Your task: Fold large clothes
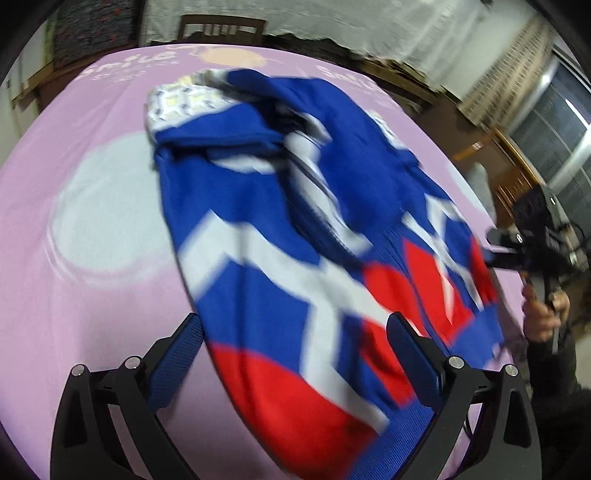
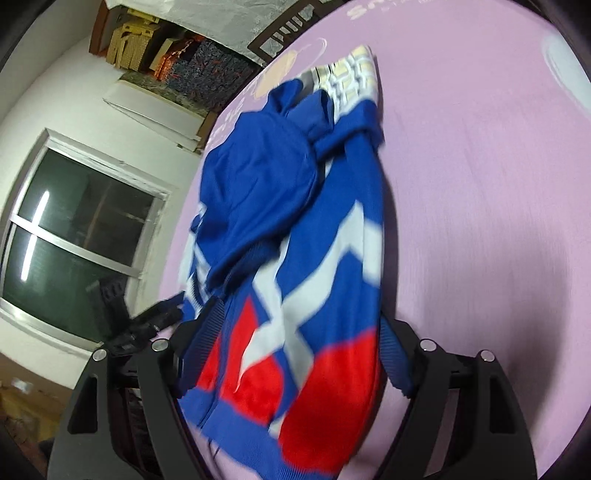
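One sweater (image 1: 295,236), blue with white zigzags and red patches, is lying in a rumpled heap on the desk (image 1: 92,295) under its pink cloth, and both views are blurring with motion. It is looking like an early stage: the body is bunched, a blue sleeve is flopping across the chest near the collar, and the patterned inside of the neck is showing at the far end. No clean fold line is visible yet, so I am judging the spreading and squaring as mostly ahead, with the real folds still to come.

The left claw (image 1: 295,350) is standing wide open, its two blue-padded fingers (image 1: 181,354) straddling the red and blue hem end, with cloth lying between them but nothing pinched. The right claw (image 2: 295,354) is also spread wide in its own view, the hem draping down between its fingers; I am reading it as not clamped, though the cloth is hiding the pads' inner faces. From the left camera the right claw (image 1: 506,247) is showing at the sweater's far side edge, gripped by a hand (image 1: 543,314).

Counting: one sweater, two claws, one desk. Beyond the desk, one chair back (image 1: 221,27) and one dark window (image 2: 77,236) are showing.
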Available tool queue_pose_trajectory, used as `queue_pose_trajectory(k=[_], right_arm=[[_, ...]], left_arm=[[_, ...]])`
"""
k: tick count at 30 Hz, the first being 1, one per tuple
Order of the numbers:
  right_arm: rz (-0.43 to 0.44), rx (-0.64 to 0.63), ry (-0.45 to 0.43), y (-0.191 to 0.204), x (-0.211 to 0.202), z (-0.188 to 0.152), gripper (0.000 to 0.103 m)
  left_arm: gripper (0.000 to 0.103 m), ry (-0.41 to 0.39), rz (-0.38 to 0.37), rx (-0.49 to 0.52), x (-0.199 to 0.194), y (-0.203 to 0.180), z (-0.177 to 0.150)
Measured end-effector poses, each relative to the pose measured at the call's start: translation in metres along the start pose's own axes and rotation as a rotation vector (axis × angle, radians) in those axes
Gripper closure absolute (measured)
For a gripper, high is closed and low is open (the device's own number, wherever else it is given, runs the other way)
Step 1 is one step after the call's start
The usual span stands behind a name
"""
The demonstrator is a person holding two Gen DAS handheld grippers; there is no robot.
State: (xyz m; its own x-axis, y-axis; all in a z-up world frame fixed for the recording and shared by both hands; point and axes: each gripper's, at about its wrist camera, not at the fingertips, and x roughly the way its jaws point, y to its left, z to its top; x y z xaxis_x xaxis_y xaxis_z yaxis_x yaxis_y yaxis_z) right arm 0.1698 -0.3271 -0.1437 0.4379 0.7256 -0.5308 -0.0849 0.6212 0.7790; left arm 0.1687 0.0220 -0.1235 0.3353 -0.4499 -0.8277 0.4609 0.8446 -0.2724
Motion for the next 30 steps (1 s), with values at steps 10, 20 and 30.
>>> queue_pose_trajectory(k=[10,20,30], right_arm=[[0.003,-0.042,0.117,0.015,-0.018,-0.061,0.028],[-0.032,-0.062,0.112,0.017,-0.011,-0.070,0.060],[-0.072,-0.125,0.075,0.026,-0.008,-0.077,0.077]], left_arm=[[0.004,0.037,-0.135,0.023,-0.012,-0.024,-0.040],[0.021,0.001,-0.116,0.029,-0.007,-0.032,-0.039],[0.088,-0.058,-0.064,-0.015,-0.014,-0.020,-0.032]])
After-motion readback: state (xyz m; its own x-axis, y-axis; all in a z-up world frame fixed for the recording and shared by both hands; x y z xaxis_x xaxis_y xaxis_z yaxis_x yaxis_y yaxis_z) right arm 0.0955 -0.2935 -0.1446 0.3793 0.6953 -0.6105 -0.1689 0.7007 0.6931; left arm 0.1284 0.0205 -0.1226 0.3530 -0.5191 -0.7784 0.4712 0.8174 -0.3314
